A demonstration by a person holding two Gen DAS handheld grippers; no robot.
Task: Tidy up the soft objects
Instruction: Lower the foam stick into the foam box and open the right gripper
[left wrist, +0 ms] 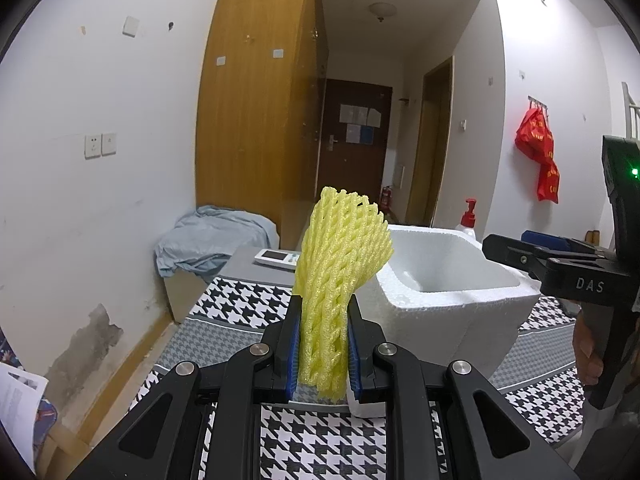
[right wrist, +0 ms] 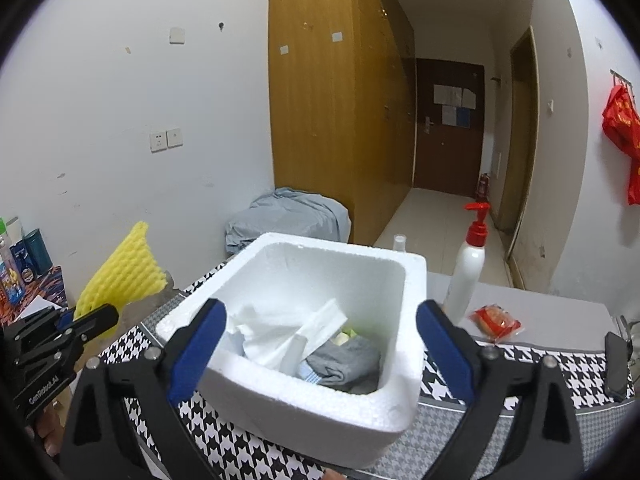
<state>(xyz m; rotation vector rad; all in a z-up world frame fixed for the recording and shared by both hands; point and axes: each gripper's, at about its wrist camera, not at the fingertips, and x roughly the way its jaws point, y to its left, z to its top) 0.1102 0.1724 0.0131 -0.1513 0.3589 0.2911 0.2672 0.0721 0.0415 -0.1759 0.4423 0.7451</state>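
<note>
My left gripper (left wrist: 323,344) is shut on a yellow foam fruit net (left wrist: 340,268), which stands up out of the blue pads and fans wide at the top. In the right wrist view the same net (right wrist: 122,272) shows at the left, held clear of the table. A white foam box (right wrist: 320,368) sits on the houndstooth cloth; inside lie white tissue paper (right wrist: 280,332) and a grey folded cloth (right wrist: 348,360). My right gripper (right wrist: 320,336) stands open over the box's near side, its blue pads (right wrist: 200,348) wide apart with nothing between them.
A white pump bottle (right wrist: 466,268) with a red top stands right of the box, and a red snack packet (right wrist: 496,322) lies near it. A remote control (left wrist: 277,258) lies beyond the net. A blue-grey cloth heap (left wrist: 208,240) sits by the wooden wardrobe.
</note>
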